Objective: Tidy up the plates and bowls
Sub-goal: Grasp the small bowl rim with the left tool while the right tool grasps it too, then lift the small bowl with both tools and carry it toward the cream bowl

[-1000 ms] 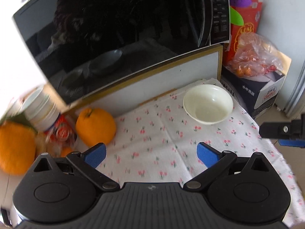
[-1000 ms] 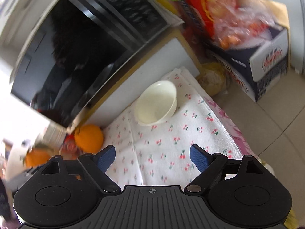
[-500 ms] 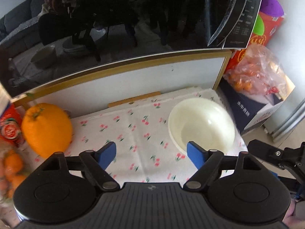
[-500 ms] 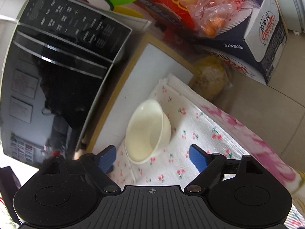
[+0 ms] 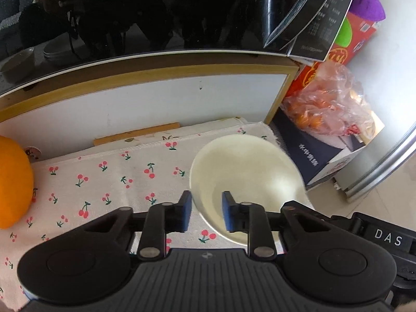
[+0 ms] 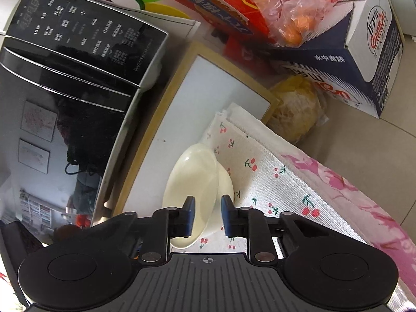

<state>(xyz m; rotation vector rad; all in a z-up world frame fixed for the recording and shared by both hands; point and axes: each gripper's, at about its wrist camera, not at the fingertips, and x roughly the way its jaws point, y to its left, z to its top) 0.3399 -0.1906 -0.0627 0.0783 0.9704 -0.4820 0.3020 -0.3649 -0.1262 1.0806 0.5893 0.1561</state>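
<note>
A cream bowl stands upright on a cherry-print cloth, close to the cloth's right end. My left gripper points down at the bowl's near-left rim. Its jaws are closing, with the rim between the blue pads and a gap still showing on the inner side. My right gripper comes in low from the other side of the bowl. Its jaws are closing too, with the rim between the pads. Part of the right gripper's black body shows in the left wrist view.
A black microwave sits on a white, wood-edged cabinet right behind the cloth. An orange lies at the cloth's left end. A box topped with a bag of oranges stands on the floor to the right.
Both grippers came down and forward to the bowl. Their jaws went from wide apart to narrow, and each now has the bowl's rim between its pads.
</note>
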